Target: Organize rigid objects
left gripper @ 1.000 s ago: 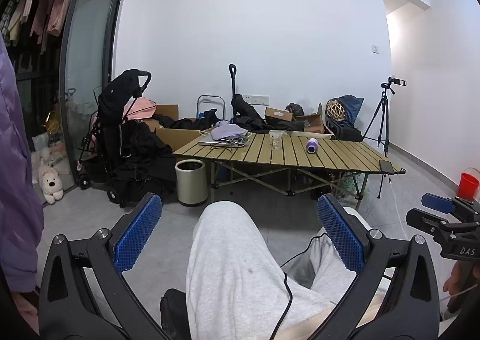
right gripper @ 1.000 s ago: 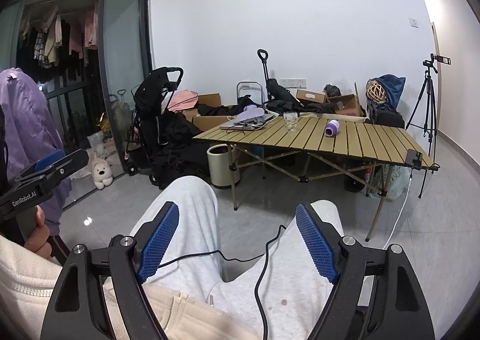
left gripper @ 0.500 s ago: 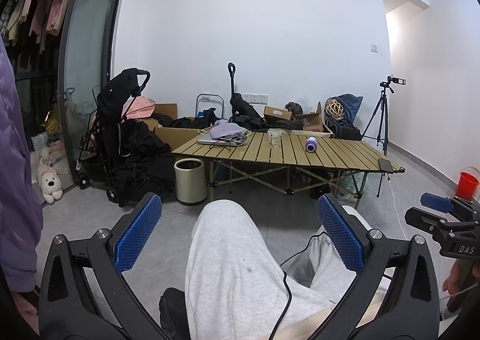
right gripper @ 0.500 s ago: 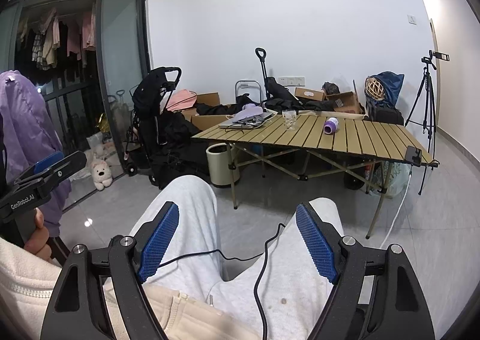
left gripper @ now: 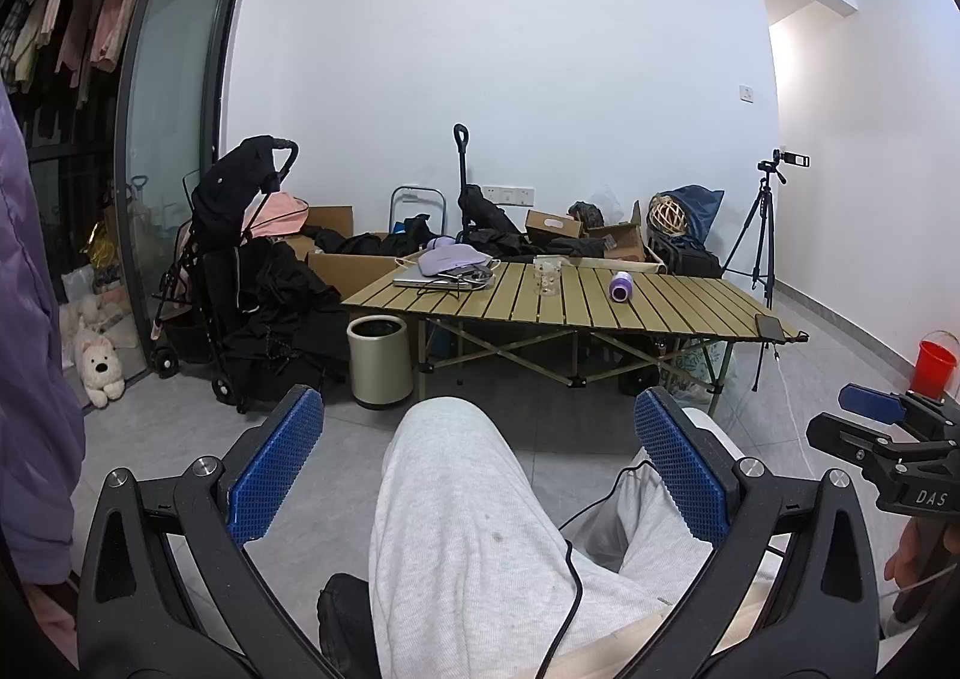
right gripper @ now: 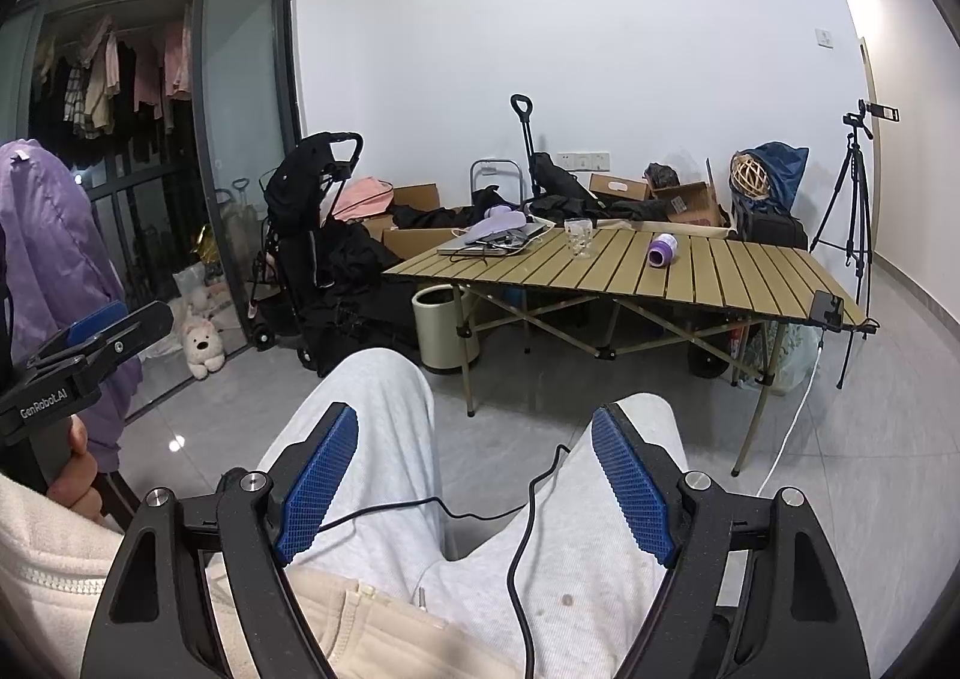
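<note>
A slatted folding table (left gripper: 660,310) (right gripper: 744,277) stands across the room. On it lie a purple bottle (left gripper: 620,285) (right gripper: 663,249) on its side, a clear glass cup (left gripper: 547,279) (right gripper: 580,237), a laptop with a lilac item on top (left gripper: 447,270) (right gripper: 501,235) and a black phone (left gripper: 769,326) (right gripper: 827,309) at the right edge. My left gripper (left gripper: 478,462) and right gripper (right gripper: 474,484) are both open and empty, held low over a seated person's grey-trousered knees, far from the table.
A beige bin (left gripper: 381,361) stands by the table's left legs. A black stroller (left gripper: 240,265), boxes and bags crowd the back wall. A tripod (left gripper: 762,235) and red bucket (left gripper: 933,366) are at right. Grey floor lies between me and the table.
Both views have drifted very slightly; the table sits a touch lower in frame. The grippers stay open over the knees.
</note>
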